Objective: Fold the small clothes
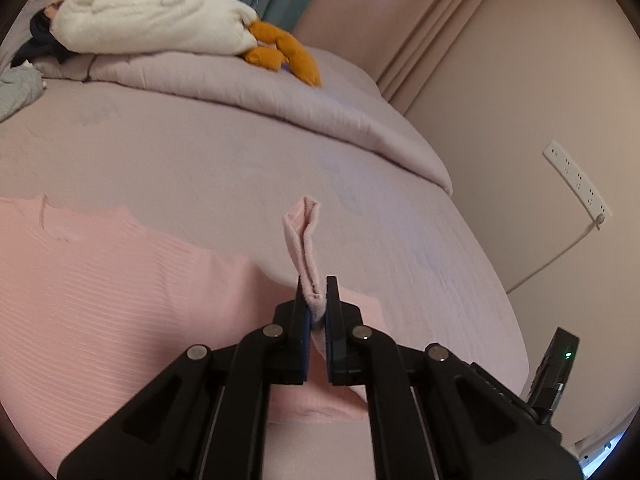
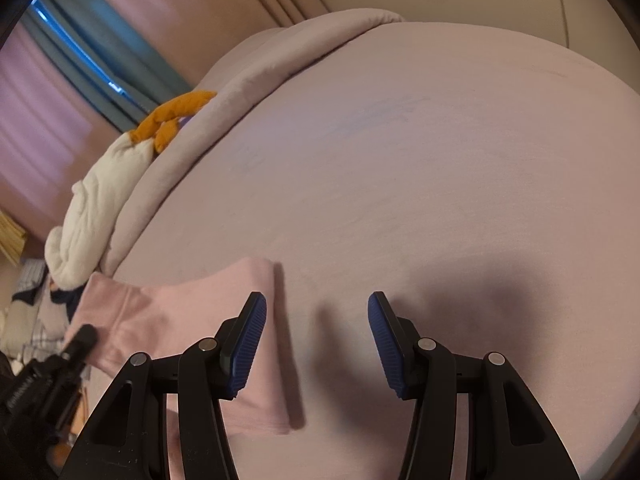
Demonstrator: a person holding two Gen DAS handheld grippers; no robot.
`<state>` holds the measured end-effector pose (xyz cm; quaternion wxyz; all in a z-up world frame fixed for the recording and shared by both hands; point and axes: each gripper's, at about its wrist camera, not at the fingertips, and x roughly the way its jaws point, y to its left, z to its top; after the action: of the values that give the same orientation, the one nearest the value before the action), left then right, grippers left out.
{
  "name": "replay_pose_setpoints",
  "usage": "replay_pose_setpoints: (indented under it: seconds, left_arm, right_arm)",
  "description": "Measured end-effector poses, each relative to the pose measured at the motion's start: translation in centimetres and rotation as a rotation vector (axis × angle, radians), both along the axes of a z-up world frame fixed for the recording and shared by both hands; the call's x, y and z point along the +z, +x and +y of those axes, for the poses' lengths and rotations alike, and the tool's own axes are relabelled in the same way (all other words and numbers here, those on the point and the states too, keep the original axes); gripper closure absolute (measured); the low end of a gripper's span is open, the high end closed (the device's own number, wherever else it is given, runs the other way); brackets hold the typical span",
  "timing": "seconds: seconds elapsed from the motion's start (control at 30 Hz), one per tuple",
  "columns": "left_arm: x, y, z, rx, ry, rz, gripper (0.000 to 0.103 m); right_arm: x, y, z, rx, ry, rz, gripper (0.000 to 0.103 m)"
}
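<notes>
Pink cloth [image 1: 100, 280] lies spread on the bed [image 1: 200, 160], a small ribbed piece of clothing. The left tool [image 1: 316, 300] is squeezed tight on one corner of it, and that pinched bit stands up off the bed in a little fold. The right tool [image 2: 316, 320] is about half open with nothing in it, over bare sheet just beside the cloth's edge. At the far side, a white plush toy [image 1: 152, 20] (with orange feet) rests on the folded quilt [image 1: 280, 96].
</notes>
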<state>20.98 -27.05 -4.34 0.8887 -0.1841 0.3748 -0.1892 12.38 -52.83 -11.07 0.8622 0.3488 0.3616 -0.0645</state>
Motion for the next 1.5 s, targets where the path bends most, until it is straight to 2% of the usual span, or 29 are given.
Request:
replay_pose_setpoints:
  seconds: [0.13,0.33,0.47,1.0,1.03,1.1,1.17,1.3,1.5]
  left_arm:
    - [1.1,-0.5,1.1,0.046,0.047,-0.022,0.098]
    - [3.1,-1.1,3.8,0.097,0.046,-0.067,0.098]
    - [4.3,-1.5,5.7,0.135,0.047,-0.093,0.098]
    - [6.1,-2.8,14.0,0.301,0.114,-0.123,0.098]
    - [6.2,-2.9,14.5,0.311,0.120,-0.126,0.098]
    - [6.3,-3.1,15.5,0.335,0.140,-0.133,0.098]
    - [6.3,-3.4,16.6,0.354,0.153,-0.133,0.098]
    - [6.0,-3.9,18.4,0.389,0.158,-0.120,0.098]
    - [5.7,-4.4,20.7,0.435,0.174,-0.109,0.098]
  right_arm:
    - [0.1,0.2,0.6,0.031,0.006,-0.011,0.050]
    - [0.3,0.7,1.7,0.074,-0.003,-0.016,0.050]
    - [0.7,1.0,2.7,0.140,0.044,-0.054,0.050]
    - [1.4,4.8,10.4,0.375,-0.049,-0.035,0.050]
    - [1.4,5.1,10.9,0.392,-0.056,-0.034,0.051]
    - [1.3,5.3,11.8,0.429,-0.056,-0.033,0.063]
    - [1.0,5.6,12.7,0.468,-0.054,-0.031,0.071]
    - [0.6,5.7,13.2,0.479,-0.076,-0.015,0.084]
    - [0.2,5.8,13.4,0.514,-0.043,-0.005,0.085]
